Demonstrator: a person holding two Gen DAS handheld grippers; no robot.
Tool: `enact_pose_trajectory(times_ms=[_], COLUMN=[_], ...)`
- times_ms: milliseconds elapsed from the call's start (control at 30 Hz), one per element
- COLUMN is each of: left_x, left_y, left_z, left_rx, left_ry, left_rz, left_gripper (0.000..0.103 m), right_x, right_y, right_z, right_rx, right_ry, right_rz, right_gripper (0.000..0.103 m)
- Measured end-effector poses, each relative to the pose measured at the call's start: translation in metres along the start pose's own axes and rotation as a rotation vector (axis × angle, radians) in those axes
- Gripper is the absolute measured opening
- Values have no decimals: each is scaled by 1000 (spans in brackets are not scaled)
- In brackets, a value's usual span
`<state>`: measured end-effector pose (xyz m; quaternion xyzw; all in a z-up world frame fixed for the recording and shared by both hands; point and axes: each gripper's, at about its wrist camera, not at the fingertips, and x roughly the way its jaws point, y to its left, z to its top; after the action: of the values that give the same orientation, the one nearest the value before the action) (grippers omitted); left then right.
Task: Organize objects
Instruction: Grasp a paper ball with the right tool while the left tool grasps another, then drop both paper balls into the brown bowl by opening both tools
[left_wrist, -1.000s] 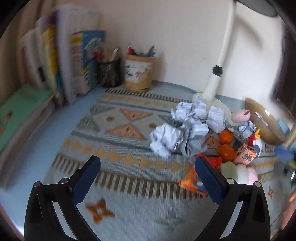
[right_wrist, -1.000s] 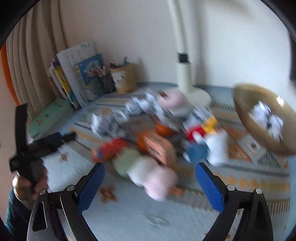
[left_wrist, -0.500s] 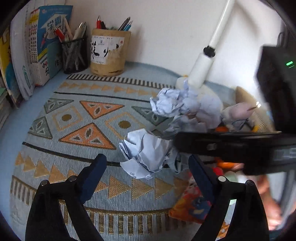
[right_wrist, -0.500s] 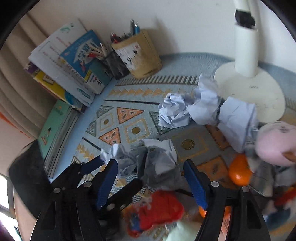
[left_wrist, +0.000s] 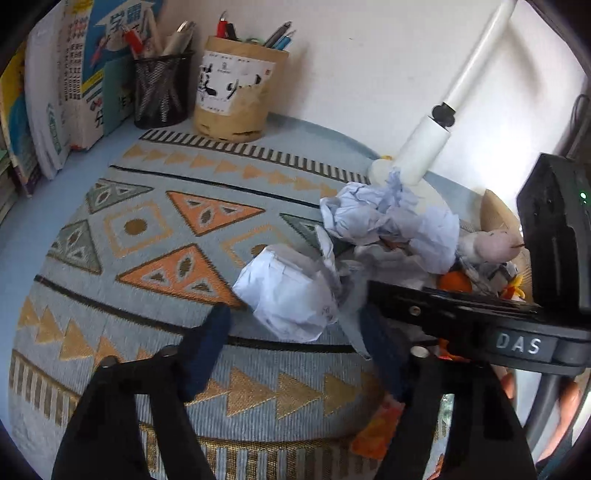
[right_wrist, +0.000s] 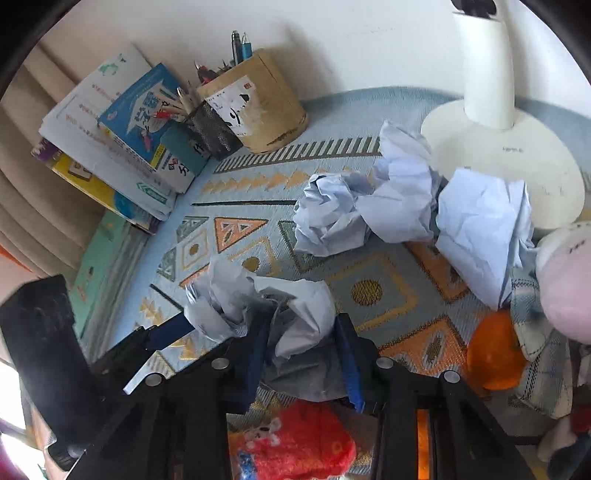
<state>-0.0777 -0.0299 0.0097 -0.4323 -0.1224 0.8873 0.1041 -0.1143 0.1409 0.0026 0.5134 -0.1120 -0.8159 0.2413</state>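
Mostly crumpled paper ball (right_wrist: 295, 325), woven mat (right_wrist: 373, 291).

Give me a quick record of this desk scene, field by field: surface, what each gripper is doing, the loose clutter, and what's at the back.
surface: patterned mat
left gripper: open, fingers either side of a crumpled paper ball
right gripper: jaws closing around a neighbouring paper wad; firm grip not certain
other paper: crumpled sheets by the lamp base
clutter: orange, red plush toy, pink plush
back: tan pen holder, mesh pen cup, books
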Motion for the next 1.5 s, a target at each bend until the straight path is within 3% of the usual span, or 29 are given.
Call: enact_pose_trajectory(times_ms=[133,300,367,533,600,633,667,867,900,1000,1100,1200,1367,1500], left_x=[-2,-5,-3,-4,-5,-4,-4,7,9,17,7,-13,-45,-39], left_y=[2,12,12,7,7,8,8,1,-1,-12,-22,-50,-148,-238], left_z=[-1,0,0,-3,-4,-5,-4,10,11,13,11,15,38,58], left_rx=[-7,-52,-49,-29,-36,-49,-63,-50,-35,29,56,89,198,240], left_ry=[-8,-22,-14,-17,-5,8,-2,3,1,-1,-35,-89,-195,-226], left_rz=[-39,-66,-64,-41,-37,-17,16,97,110,125,154,116,-4,-149], left_gripper=[49,47,38,38,50,67,75,75,74,48,47,47,47,47], right_x=[3,-20,-35,-77,-98,-112,-121,-156,-157,-160,-173,-205,-274,-332], right_y=[-4,-10,-9,-6,-9,-12,-16,-62,-71,-94,-112,-133,-159,-170], right_z=[0,0,2,-6,-16,-25,-31,-61,-63,-64,-68,-74,-71,-68], right_rx=[14,50,48,34,15,-5,-14,28,48,96,121,142,191,229], right_ry=[-10,-86,-118,-192,-214,-231,-240,-257,-257,-248,-269,-338,-496,-660], right_rz=[13,82,96,116,127,110,98,82,94,124,120,81,6,-172], right_gripper=[35,33,33,33,33,33,33,33,33,33,33,33,33,34])
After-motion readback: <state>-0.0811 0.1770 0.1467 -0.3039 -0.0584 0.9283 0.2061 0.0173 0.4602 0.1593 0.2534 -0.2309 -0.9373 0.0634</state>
